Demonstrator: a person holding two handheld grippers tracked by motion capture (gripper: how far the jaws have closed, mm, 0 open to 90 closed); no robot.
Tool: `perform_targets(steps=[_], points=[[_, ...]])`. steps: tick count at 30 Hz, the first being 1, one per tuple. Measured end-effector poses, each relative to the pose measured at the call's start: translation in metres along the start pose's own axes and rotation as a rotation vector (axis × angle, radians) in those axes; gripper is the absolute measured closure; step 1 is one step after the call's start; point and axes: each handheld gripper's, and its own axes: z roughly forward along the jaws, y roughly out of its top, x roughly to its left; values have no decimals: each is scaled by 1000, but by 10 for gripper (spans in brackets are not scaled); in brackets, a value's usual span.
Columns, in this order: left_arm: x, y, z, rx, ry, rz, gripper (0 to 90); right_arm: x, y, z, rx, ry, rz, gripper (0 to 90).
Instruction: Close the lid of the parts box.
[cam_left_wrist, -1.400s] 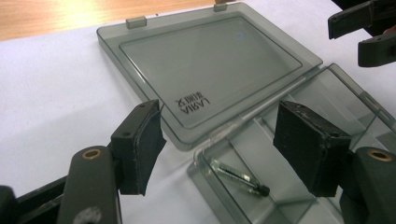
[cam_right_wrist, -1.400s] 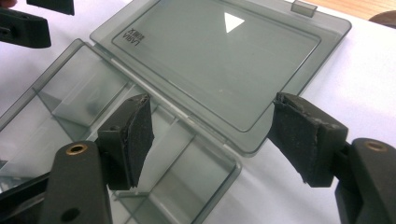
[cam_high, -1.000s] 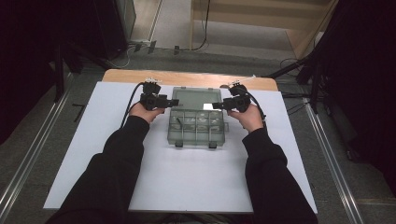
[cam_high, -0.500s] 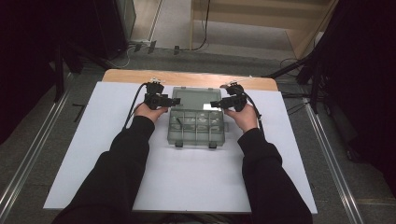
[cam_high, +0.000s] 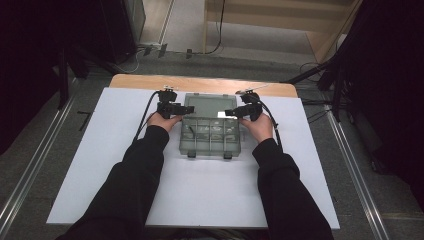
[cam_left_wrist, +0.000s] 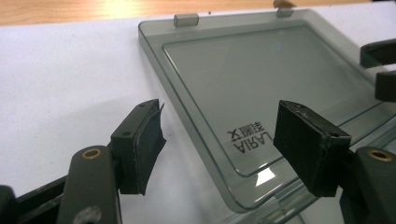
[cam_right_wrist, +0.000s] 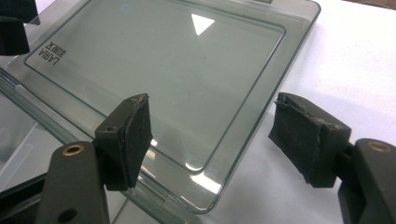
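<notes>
While the box (cam_high: 210, 135) sits open in the middle of the white mat (cam_high: 100, 165), its lid (cam_high: 210, 105) is folded flat away from the person, with the compartmented tray nearer them. The left gripper (cam_high: 186, 109) is at the lid's left corner by the hinge and the right gripper (cam_high: 231, 113) at its right corner, each with its jaws spread wide and nothing pinched between them. In the left gripper view the lid's edge (cam_left_wrist: 196, 140) runs through the gap between the two pads (cam_left_wrist: 144, 144) without touching either; the right gripper view shows the same, with the lid's corner (cam_right_wrist: 210, 186) lying between the pads (cam_right_wrist: 135, 135). It looks to me as though the step is to catch the lid on both sides and swing it shut over the tray. To do that well, I'd say both grippers should slip one jaw under the lid's rim and one over it, bite at matching spots near the side edges and not on the hinge, and close gently, since the smoky plastic looks thin and slippery. Then lift both sides together, so the lid turns evenly on its hinges and the tray does not slide on the mat. The two latches (cam_high: 191, 155) at the front of the tray will need lining up at the end.
</notes>
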Motion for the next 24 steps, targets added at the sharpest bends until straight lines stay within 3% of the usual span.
perform_targets(steps=[11, 17, 24], points=[[0, -4, 7, 6, 16, -11, 324, -1, -2, 6, 6, 8, 10, 285], [0, -5, 9, 3, 4, -6, 324, -4, -3, 7, 5, 20, 23, 262], [1, -5, 11, 5, -13, -28, 325, -3, -3, 10, 5, 27, 29, 235]])
